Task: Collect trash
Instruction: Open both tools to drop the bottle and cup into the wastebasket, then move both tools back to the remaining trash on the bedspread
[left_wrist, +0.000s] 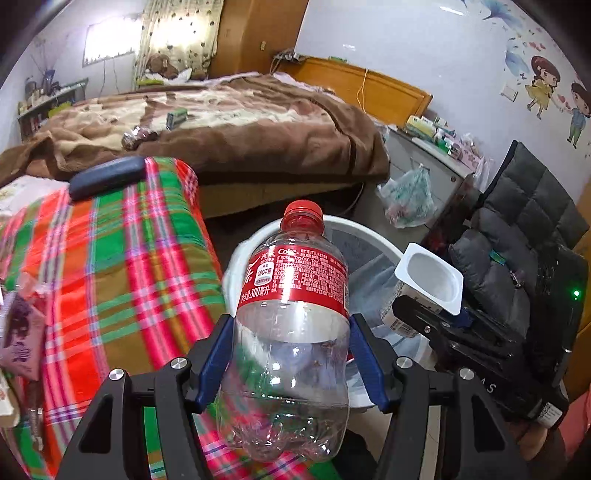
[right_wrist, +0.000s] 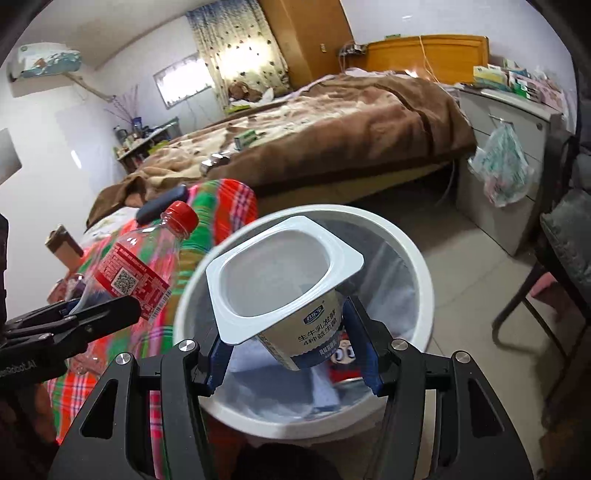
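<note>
Left wrist view, left gripper (left_wrist: 291, 360) clamping an empty Coke bottle (left_wrist: 291, 332) between blue fingers (left_wrist: 216, 360), cap pointing far, white bin (left_wrist: 369, 236) beyond, right wrist view, right gripper (right_wrist: 291, 354) gripping an empty yogurt cup (right_wrist: 284, 273) over the bin (right_wrist: 421, 266).

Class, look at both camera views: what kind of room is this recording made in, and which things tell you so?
Most likely a home bedroom: a bed under a brown blanket with a wooden headboard, a curtained window, and a white waste bin on the tiled floor.
</note>
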